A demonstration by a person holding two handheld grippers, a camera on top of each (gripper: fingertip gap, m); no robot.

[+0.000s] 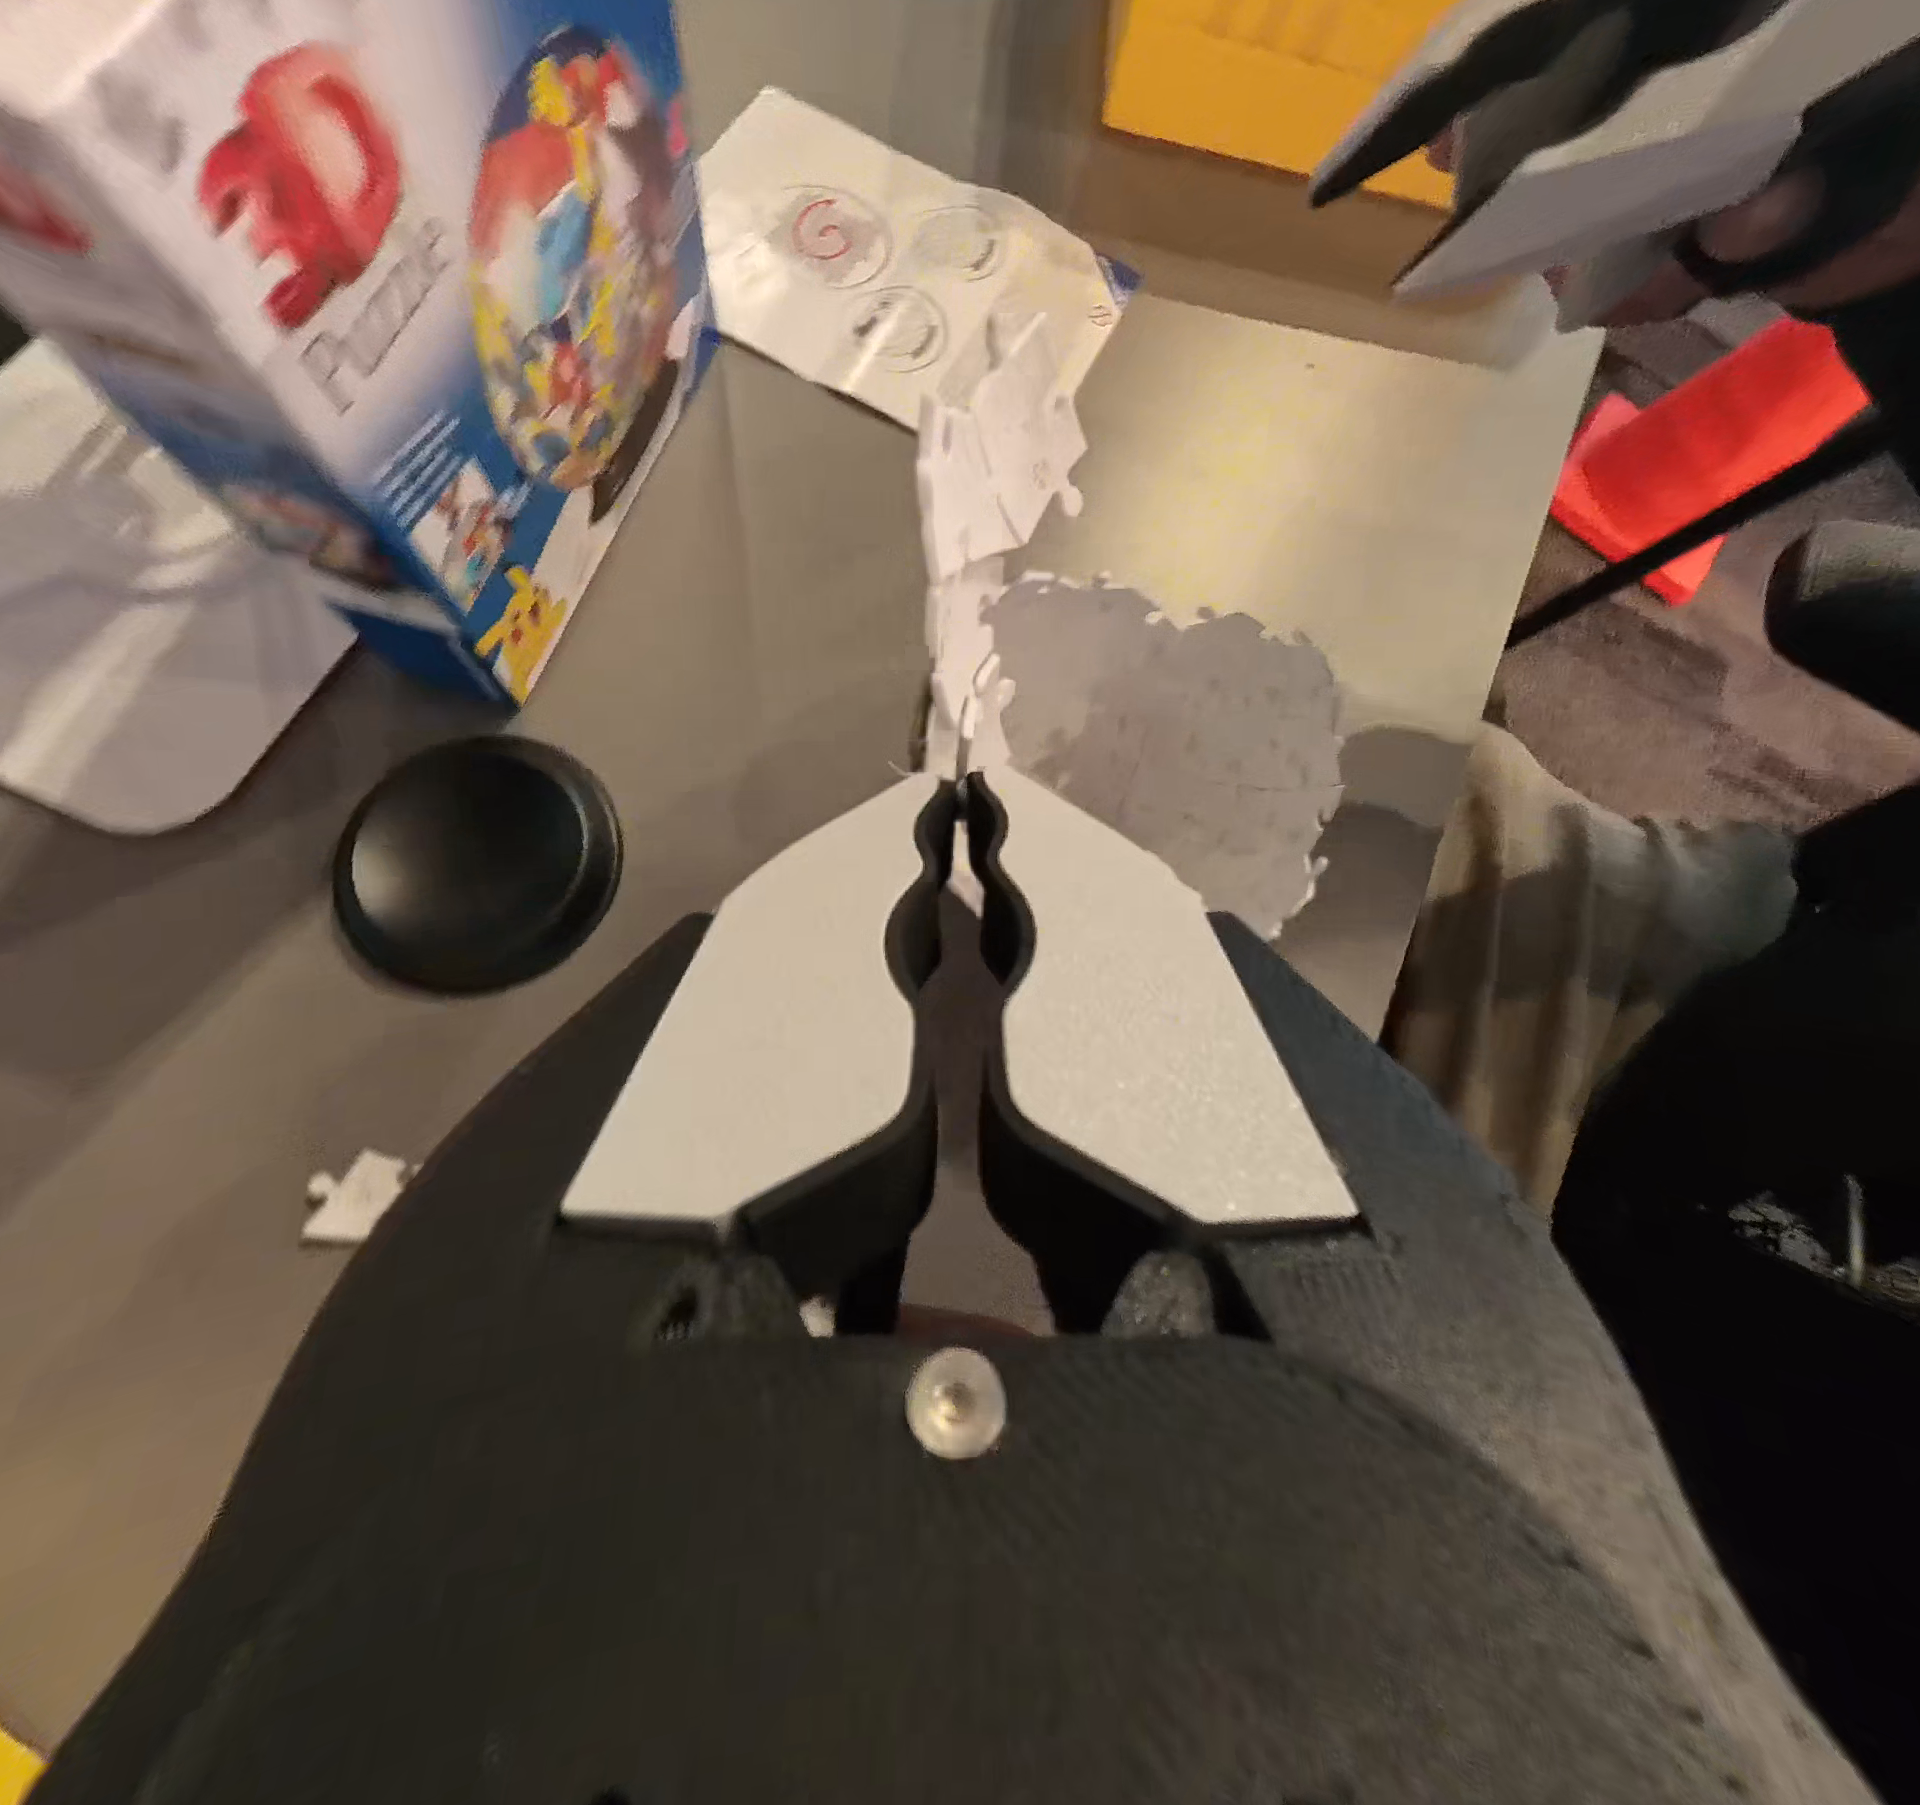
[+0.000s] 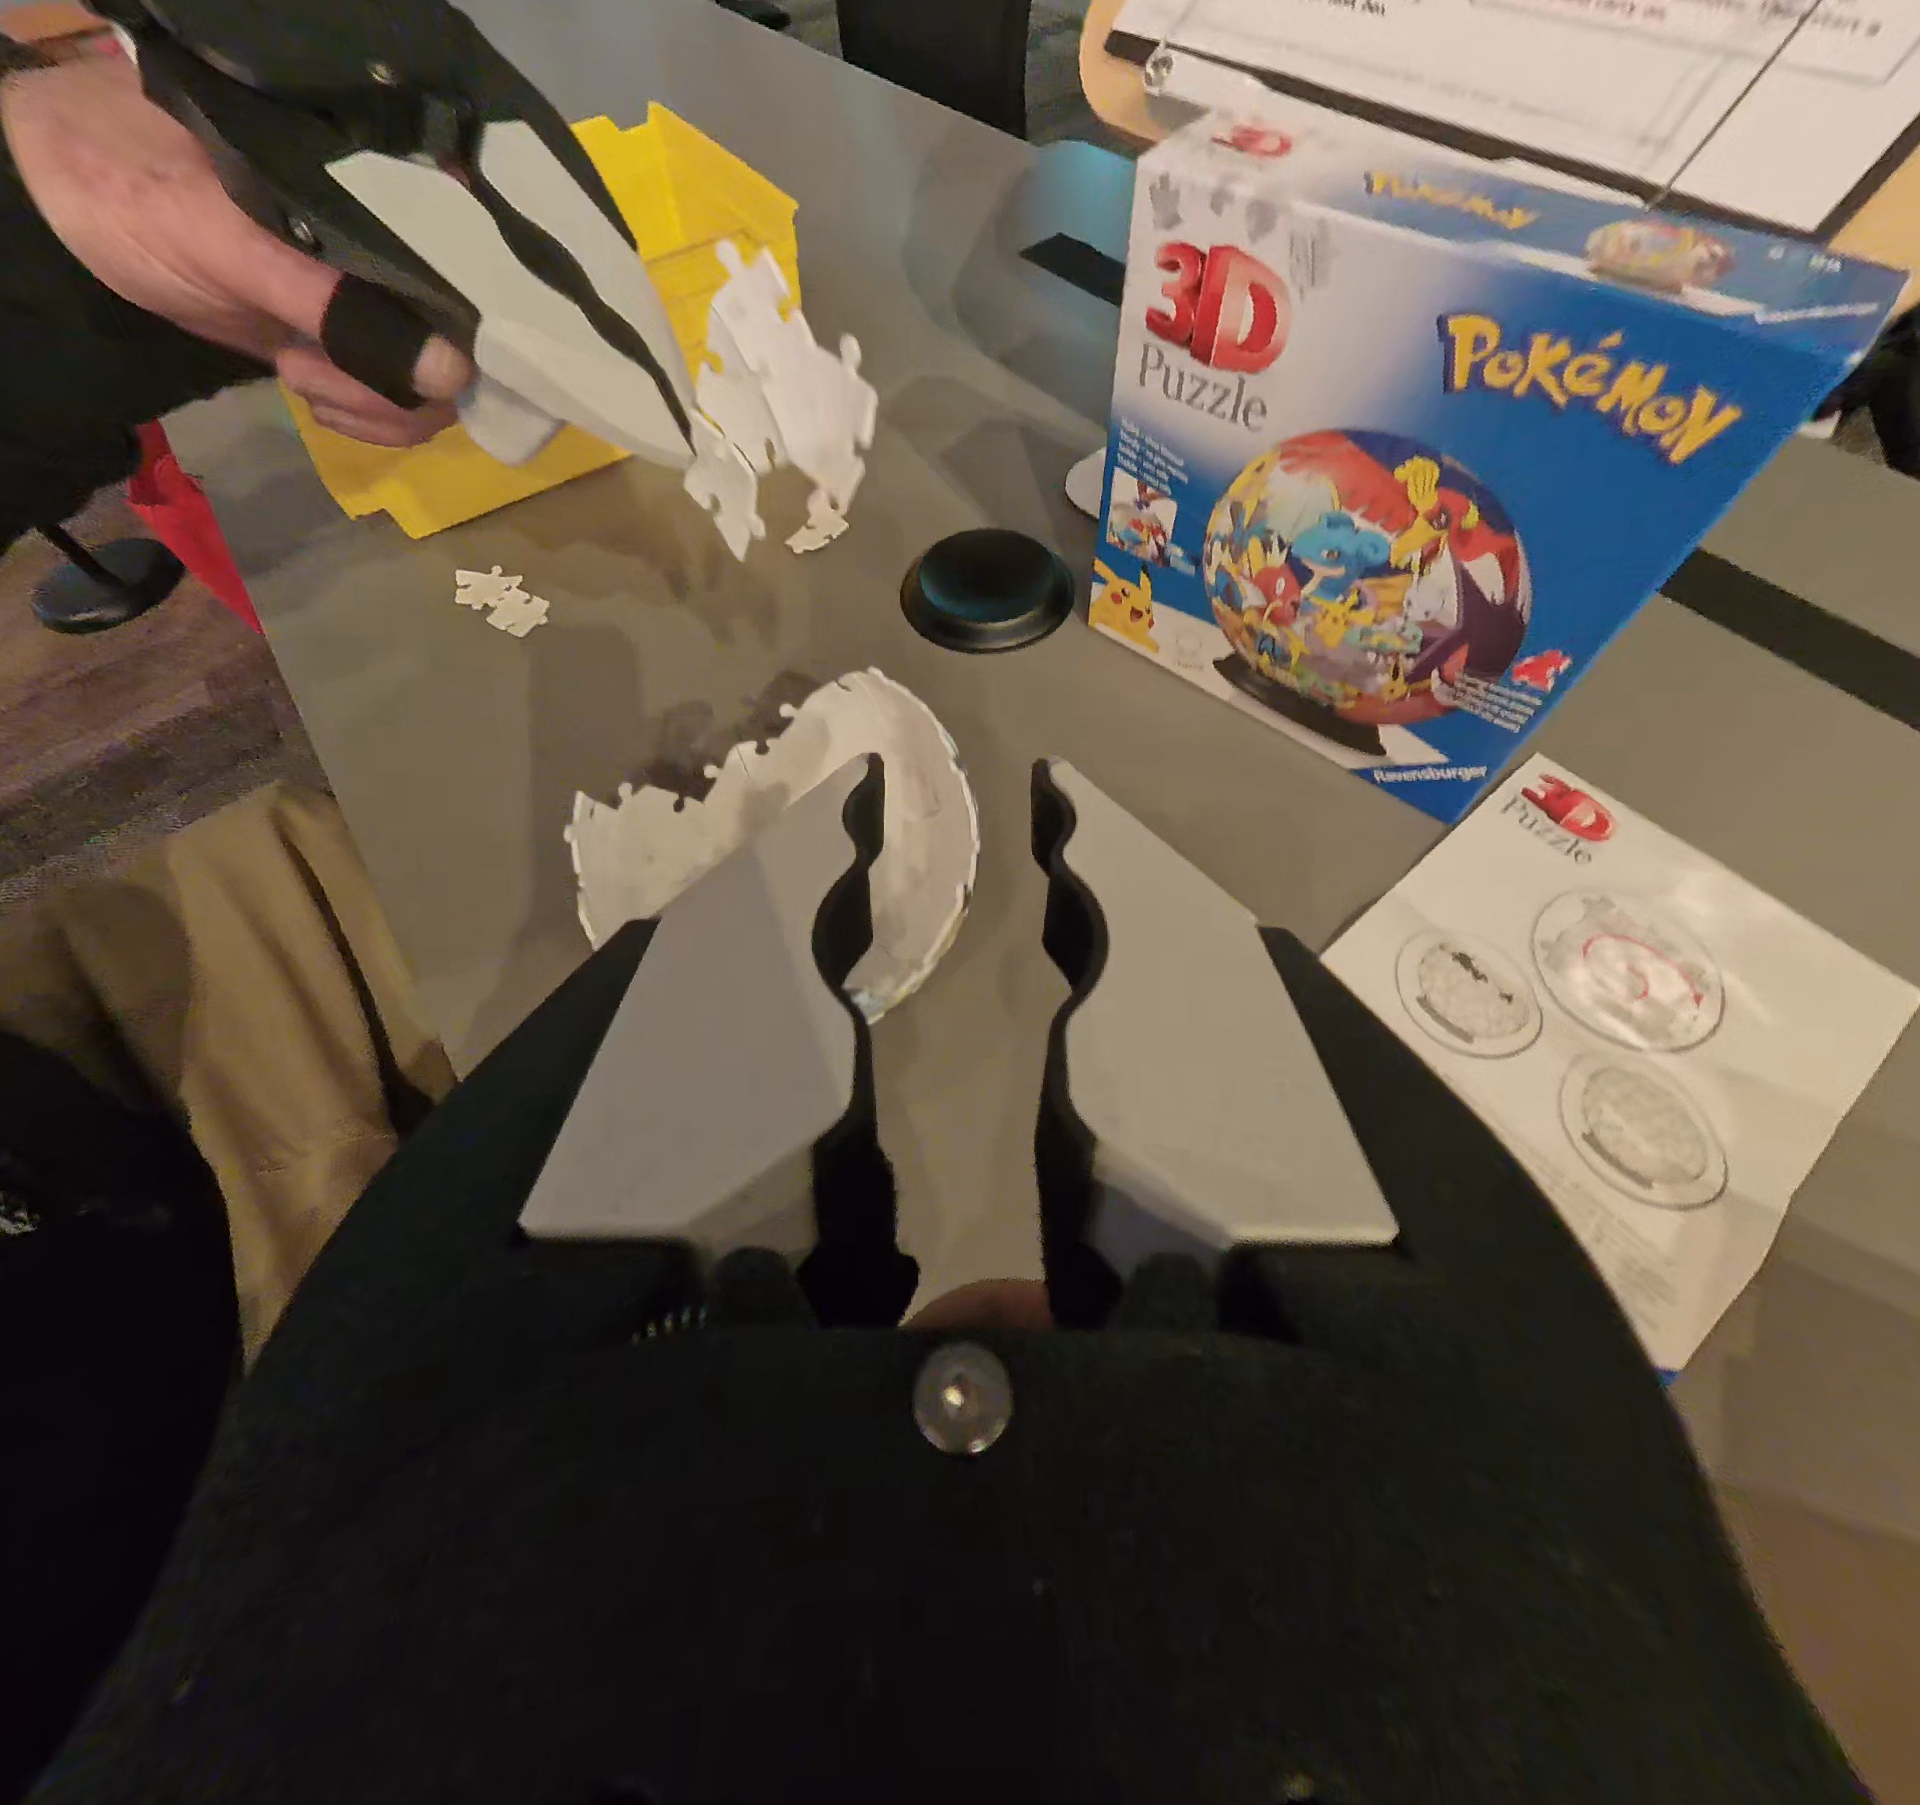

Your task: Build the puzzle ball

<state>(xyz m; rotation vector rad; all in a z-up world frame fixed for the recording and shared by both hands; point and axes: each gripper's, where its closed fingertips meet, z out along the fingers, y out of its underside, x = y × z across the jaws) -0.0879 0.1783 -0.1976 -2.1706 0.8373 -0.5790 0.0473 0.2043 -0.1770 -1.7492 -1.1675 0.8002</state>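
My left gripper (image 1: 961, 791) is shut on the lower end of a curved strip of joined white puzzle pieces (image 1: 997, 477) and holds it above the grey table. In the right wrist view the left gripper (image 2: 684, 441) holds the strip (image 2: 790, 394) in front of the yellow bin. A partly built white puzzle half-shell (image 1: 1174, 727) lies on the table like a bowl; it also shows in the right wrist view (image 2: 727, 820), just beyond my left fingertip. My right gripper (image 2: 956, 768) is open and empty above it, and shows in the left wrist view (image 1: 1361, 238) at upper right.
A black round stand (image 2: 987, 586) sits mid-table beside the upright puzzle box (image 2: 1455, 467). An instruction sheet (image 2: 1621, 1028) lies at the right. Loose white pieces (image 2: 504, 600) lie near the table's left edge. A yellow bin (image 2: 717, 186) stands behind. A document stand (image 2: 1558, 10) is at back right. Tip to tip, the grippers are about 15 cm apart. The partly built white puzzle half-shell (image 1: 1174, 727) is about 12 cm from both grippers' fingertips.
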